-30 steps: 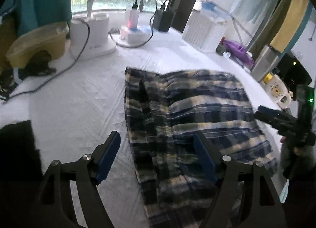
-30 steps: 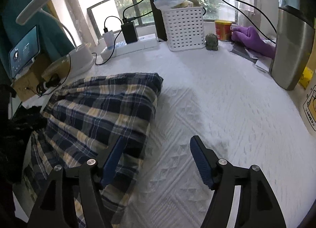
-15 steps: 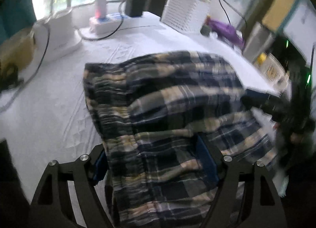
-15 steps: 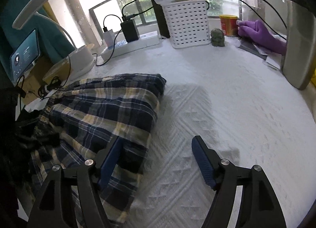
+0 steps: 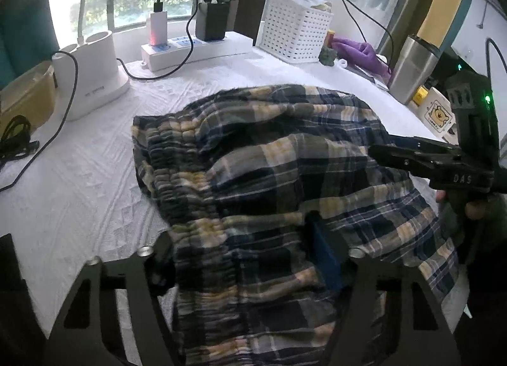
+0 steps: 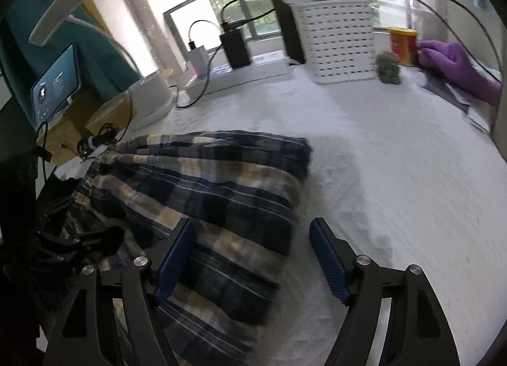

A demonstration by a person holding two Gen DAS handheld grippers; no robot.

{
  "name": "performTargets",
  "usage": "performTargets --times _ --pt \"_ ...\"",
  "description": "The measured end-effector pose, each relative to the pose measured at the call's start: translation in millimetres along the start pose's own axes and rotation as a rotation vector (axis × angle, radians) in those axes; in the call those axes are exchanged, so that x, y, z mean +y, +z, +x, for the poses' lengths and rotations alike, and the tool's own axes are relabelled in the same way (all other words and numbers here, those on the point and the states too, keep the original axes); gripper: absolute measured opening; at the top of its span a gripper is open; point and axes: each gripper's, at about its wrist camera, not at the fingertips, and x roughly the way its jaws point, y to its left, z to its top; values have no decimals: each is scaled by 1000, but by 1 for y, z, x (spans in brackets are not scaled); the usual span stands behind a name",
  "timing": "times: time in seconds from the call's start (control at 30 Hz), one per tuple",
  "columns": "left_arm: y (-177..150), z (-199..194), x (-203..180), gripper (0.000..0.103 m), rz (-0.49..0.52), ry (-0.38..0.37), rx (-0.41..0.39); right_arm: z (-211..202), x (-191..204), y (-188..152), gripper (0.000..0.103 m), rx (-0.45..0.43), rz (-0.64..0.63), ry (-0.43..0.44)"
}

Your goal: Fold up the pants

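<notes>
Plaid pants [image 5: 269, 176] lie bunched on the white table [image 5: 79, 182]. Left gripper [image 5: 244, 261]: fingers have just been closing, waistband fabric between them; whether they grip it cannot be told. Right gripper [image 6: 250, 258]: fingers wide, straddling the pants' edge

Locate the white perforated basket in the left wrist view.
The white basket stands at upper centre-right by the window, between the power strip and the purple glove.

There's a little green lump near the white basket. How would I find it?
Start at the white slotted basket by the window. Just right of its base on the white cloth sits the small green figurine, left of the red-and-yellow can. It alone is dull green and knobbly.
</notes>
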Motion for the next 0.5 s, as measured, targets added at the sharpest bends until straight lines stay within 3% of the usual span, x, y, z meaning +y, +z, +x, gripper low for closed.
performTargets --times 0.2,0.4,0.5 --pt "-1 -1 -5 48 15 11 -14 10 11 6 76 11 -28 24" --pt "-1 -1 -9 42 38 4 -16 14 16 8 76 16 -45 34" --pt "-1 -2 -13 36 44 11 -21 15 19 8 65 15 -56 31"
